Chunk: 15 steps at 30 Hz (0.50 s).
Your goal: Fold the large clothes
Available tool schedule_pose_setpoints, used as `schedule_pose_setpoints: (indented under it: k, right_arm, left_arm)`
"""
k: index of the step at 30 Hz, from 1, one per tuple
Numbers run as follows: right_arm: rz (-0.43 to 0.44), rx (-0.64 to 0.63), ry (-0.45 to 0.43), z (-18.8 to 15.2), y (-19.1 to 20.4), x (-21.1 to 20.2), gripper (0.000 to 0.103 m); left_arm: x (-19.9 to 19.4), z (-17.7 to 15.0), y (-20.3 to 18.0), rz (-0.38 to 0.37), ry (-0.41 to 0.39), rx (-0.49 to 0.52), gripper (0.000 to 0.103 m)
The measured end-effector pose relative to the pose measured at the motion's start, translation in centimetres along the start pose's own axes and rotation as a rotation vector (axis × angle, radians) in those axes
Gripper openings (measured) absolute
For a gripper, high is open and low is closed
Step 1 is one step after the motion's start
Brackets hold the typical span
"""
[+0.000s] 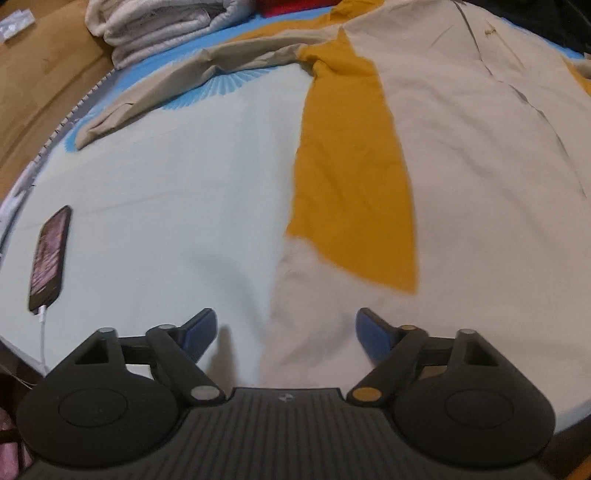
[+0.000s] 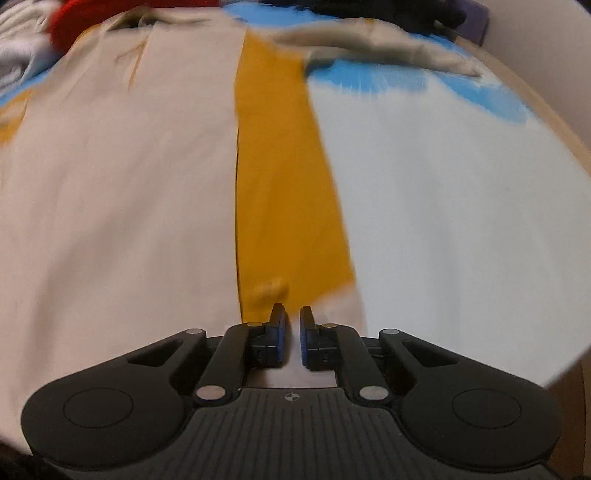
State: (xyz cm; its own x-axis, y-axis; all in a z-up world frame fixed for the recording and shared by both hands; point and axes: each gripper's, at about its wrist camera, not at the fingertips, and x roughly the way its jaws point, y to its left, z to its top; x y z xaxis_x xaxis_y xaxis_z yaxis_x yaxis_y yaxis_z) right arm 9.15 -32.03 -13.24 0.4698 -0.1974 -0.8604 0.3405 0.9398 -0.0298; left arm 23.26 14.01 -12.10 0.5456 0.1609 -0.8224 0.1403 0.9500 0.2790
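A large beige shirt with mustard-yellow side panels [image 1: 461, 147] lies spread flat on a pale bed sheet [image 1: 166, 192]; one long beige sleeve [image 1: 155, 92] stretches out to the left. My left gripper [image 1: 286, 332] is open and empty, just above the shirt's lower left hem corner. In the right wrist view the shirt [image 2: 110, 166] fills the left side, with its yellow panel [image 2: 280, 184] running down the middle. My right gripper [image 2: 291, 321] is nearly closed at the hem below the yellow panel, with a narrow gap between the pads; whether cloth is pinched is unclear.
A phone [image 1: 50, 258] on a white charging cable lies on the sheet at the left. Folded white towels [image 1: 159, 33] and a red garment [image 2: 85, 18] sit at the far end. The bed's wooden frame [image 1: 40, 74] borders the left side.
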Motion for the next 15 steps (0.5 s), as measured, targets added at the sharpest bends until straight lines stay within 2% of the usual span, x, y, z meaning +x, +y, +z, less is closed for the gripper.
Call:
schedule_pose_setpoints:
  k: [2, 3, 5, 7, 9, 11, 12, 13, 15]
  right_arm:
    - [-0.037, -0.059, -0.040, -2.8, -0.3, -1.9, 0.007]
    - [-0.030, -0.028, -0.039, -3.4, -0.8, -2.7, 0.007]
    - [0.014, 0.042, -0.023, -3.8, -1.7, -3.8, 0.008]
    - [0.006, 0.036, -0.005, -4.0, -1.5, -3.5, 0.008]
    - [-0.007, 0.024, 0.007, -3.7, -1.0, -4.0, 0.011]
    - [0.039, 0.045, -0.011, -3.1, -1.1, -5.9, 0.028]
    - [0.071, 0.054, -0.031, -2.3, -1.1, -7.2, 0.043]
    - [0.104, 0.058, -0.065, -1.8, -1.3, -9.1, 0.050]
    - [0.165, 0.063, -0.175, 0.9, -2.0, -13.3, 0.051]
  left_arm:
    - [-0.3, -0.5, 0.8, 0.028, 0.017, -0.008, 0.095]
    - [-0.3, -0.6, 1.2, 0.034, 0.020, -0.022, 0.096]
    - [0.1, -0.6, 1.9, 0.055, 0.038, -0.064, 0.102]
    - [0.0, -0.3, 2.3, 0.061, 0.048, -0.087, 0.102]
    - [-1.6, -0.3, 2.4, 0.063, 0.014, -0.096, 0.102]
    - [-4.3, -0.3, 2.8, 0.046, -0.064, -0.113, 0.102]
    - [-6.0, 0.1, 3.1, 0.024, -0.104, -0.134, 0.102]
    - [-7.6, 0.7, 3.6, -0.004, -0.145, -0.158, 0.102]
    - [-11.4, 2.7, 4.8, -0.069, -0.251, -0.210, 0.103]
